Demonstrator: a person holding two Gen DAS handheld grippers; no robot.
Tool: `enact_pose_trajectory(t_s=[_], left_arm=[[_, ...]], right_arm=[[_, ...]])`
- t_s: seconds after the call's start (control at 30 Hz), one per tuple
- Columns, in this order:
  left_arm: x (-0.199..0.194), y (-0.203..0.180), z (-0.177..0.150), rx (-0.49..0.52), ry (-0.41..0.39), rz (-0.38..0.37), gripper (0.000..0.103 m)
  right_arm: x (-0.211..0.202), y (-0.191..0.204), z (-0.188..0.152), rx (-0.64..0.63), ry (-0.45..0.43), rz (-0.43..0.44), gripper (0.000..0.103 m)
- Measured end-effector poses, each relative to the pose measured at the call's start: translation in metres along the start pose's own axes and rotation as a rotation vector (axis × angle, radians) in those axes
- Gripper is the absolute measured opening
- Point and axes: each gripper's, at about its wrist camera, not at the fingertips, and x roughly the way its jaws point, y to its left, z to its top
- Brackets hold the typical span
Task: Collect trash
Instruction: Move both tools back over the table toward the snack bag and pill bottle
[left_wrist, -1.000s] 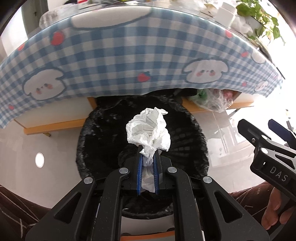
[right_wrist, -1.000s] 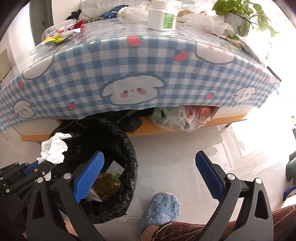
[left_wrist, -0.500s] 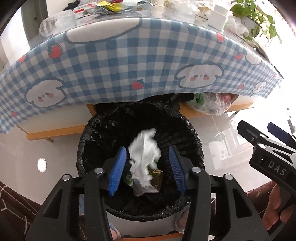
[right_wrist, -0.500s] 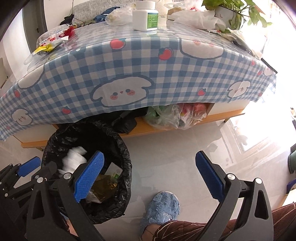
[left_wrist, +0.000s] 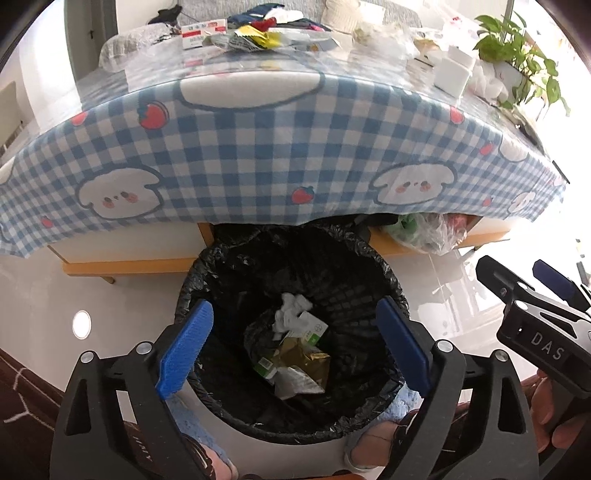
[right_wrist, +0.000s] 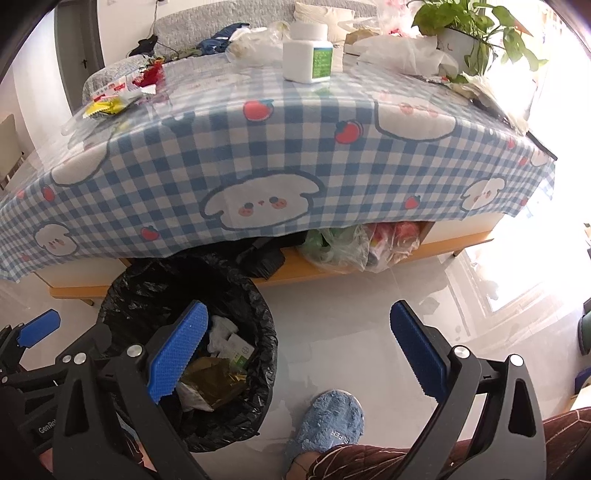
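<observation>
A black-lined trash bin (left_wrist: 384, 269) stands on the floor in front of the table; it also shows in the right wrist view (right_wrist: 122, 288). A crumpled white tissue (left_wrist: 291, 312) lies inside it on top of a gold wrapper (left_wrist: 303, 360) and a white-green box (left_wrist: 308, 328). My left gripper (left_wrist: 293, 347) is open and empty directly above the bin. My right gripper (right_wrist: 299, 349) is open and empty over the floor to the bin's right. Wrappers (right_wrist: 110, 103) and a white bottle (right_wrist: 308, 55) sit on the checked tablecloth (right_wrist: 277, 147).
A clear bag of items (right_wrist: 354, 243) sits on the shelf under the table. A potted plant (right_wrist: 465, 33) stands at the table's far right. A blue slipper (right_wrist: 325, 428) and a person's leg are on the floor near the bin.
My left gripper opened and let go of the white tissue, which dropped into the bin. Both views rose, showing more of the tabletop. My right gripper stayed open.
</observation>
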Motion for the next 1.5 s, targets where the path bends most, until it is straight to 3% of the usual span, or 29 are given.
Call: enact_pose_trajectory(t_s=[0.2,0.77,1.17,1.5], left_arm=[[-0.006,0.006,0.006,-0.021,-0.019,0.007,0.097],[-0.047,0.009,0.037,0.028,-0.037,0.002,0.097],[-0.077,0.019,0.084,0.03,-0.105,-0.001,0.097],[-0.073,0.026,0.123,0.017,-0.111,0.013,0.097]], right_arm=[[-0.002,-0.003,0.004,0.015,-0.006,0.009,0.095],[-0.043,-0.002,0.038,0.003,-0.106,0.053,0.095],[-0.065,0.004,0.082,-0.035,-0.171,0.077,0.095],[-0.056,-0.005,0.123,-0.027,-0.177,0.09,0.095]])
